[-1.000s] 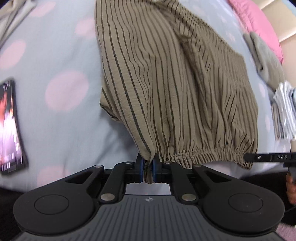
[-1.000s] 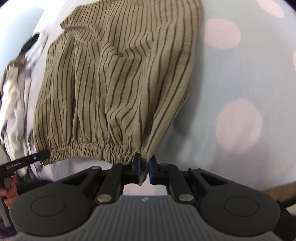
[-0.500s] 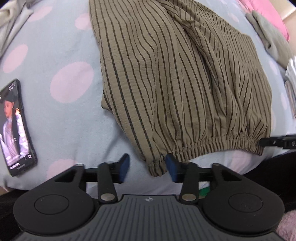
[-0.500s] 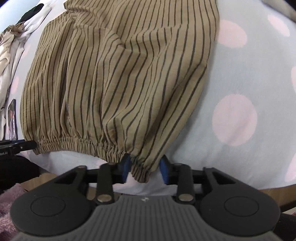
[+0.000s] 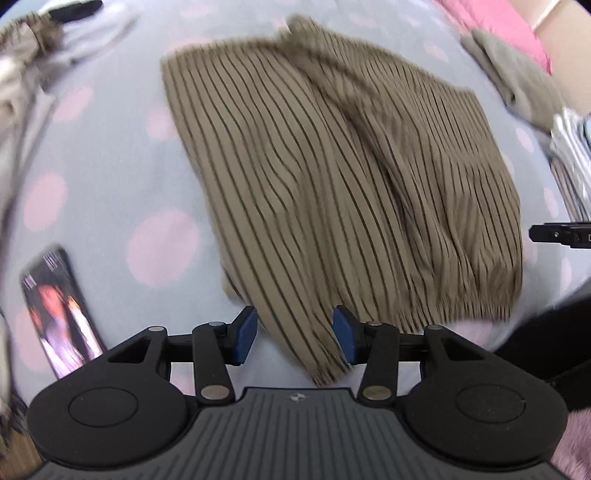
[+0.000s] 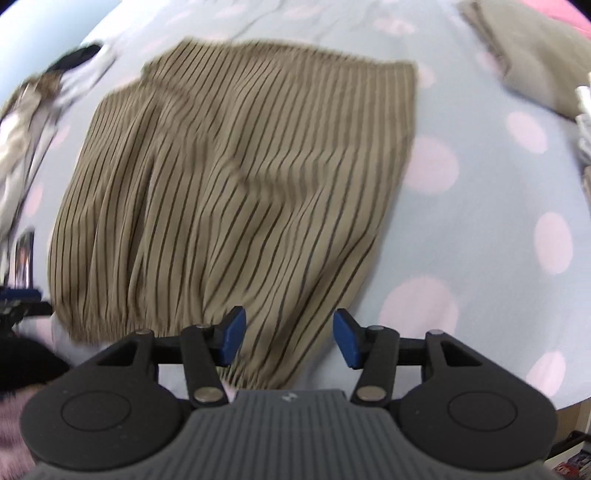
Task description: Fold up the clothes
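At the far left of the left wrist view, a phone [image 5: 61, 310] lies face up on the bedsheet [image 5: 110, 155], pale blue with pink dots, its screen lit. Some crumpled light clothes [image 5: 22, 66] sit at the upper left edge. In the middle, the striped garment [image 5: 332, 184], tan with dark thin stripes, lies spread flat on the bed, folded over itself, with its gathered elastic hem toward the camera. The left gripper [image 5: 294, 334] hangs above the near left corner of that hem; its blue-padded fingers [image 5: 245, 334] stand apart and the cloth shows between them without being pinched. To the right lie a grey garment [image 5: 517, 77], a pink pillow [image 5: 495, 22] and a stack of folded pale fabric [image 5: 570, 155].

In the right wrist view, the right gripper [image 6: 290, 339] is over the near right corner of the striped garment [image 6: 240, 177]. Its fingers [image 6: 345, 338] are opening, and the hem lies loose below them, not gripped. The dotted bedsheet [image 6: 480, 229] stretches off to the right.
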Available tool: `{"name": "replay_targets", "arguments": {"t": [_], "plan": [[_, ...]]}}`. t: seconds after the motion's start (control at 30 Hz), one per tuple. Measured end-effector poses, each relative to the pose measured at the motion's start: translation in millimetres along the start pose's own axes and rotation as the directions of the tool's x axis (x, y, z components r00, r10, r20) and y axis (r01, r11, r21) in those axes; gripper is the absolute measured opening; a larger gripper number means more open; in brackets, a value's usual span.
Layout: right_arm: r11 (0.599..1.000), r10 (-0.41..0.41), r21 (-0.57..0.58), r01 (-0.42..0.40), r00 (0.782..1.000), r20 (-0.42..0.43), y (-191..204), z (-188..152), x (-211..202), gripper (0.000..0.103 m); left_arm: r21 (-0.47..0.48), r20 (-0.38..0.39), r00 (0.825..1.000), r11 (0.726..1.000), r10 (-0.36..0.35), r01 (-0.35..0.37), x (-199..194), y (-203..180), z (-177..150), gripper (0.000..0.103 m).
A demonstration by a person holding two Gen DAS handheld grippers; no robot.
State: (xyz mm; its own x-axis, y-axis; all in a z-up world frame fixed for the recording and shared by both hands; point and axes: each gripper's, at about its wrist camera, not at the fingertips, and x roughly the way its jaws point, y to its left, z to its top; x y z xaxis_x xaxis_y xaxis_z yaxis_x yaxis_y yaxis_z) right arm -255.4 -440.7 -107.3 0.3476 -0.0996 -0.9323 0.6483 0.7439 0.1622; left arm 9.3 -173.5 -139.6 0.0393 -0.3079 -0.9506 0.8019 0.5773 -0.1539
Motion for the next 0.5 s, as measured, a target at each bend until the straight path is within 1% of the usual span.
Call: {"name": "replay_targets", "arguments": {"t": [0.13,0.23,0.3,0.4,0.5], "plan": [[0.998,-0.064,0.004,0.064,0.994,0.092,-11.7,30.7,-2.3,0.055,-0.044,0.099,0.995,0.999,0.005,-0.001,-11.3,32.4,35.6,0.044],[0.996,-0.072,0.065,0.064,0.989,0.130,-26.0,58.7,2.6,0.055,-0.090,0.169,0.985,0.996,0.041,-0.026,-10.9,56.1,63.9,0.044],[0.992,-0.084,0.104,0.069,0.985,0.151,-35.2,78.2,7.4,0.056,-0.121,0.201,0.978,0.992,0.060,-0.036,-6.2,70.4,80.8,0.044],[0.986,-0.110,0.141,0.085,0.978,0.179,-44.5,110.2,18.5,0.057,-0.175,0.230,0.971,0.984,0.071,-0.030,9.2,88.2,103.2,0.044],[0.983,-0.120,0.158,0.090,0.973,0.196,-51.3,141.8,28.9,0.057,-0.229,0.237,0.967,0.973,0.093,-0.038,31.0,102.0,118.1,0.043]]}}
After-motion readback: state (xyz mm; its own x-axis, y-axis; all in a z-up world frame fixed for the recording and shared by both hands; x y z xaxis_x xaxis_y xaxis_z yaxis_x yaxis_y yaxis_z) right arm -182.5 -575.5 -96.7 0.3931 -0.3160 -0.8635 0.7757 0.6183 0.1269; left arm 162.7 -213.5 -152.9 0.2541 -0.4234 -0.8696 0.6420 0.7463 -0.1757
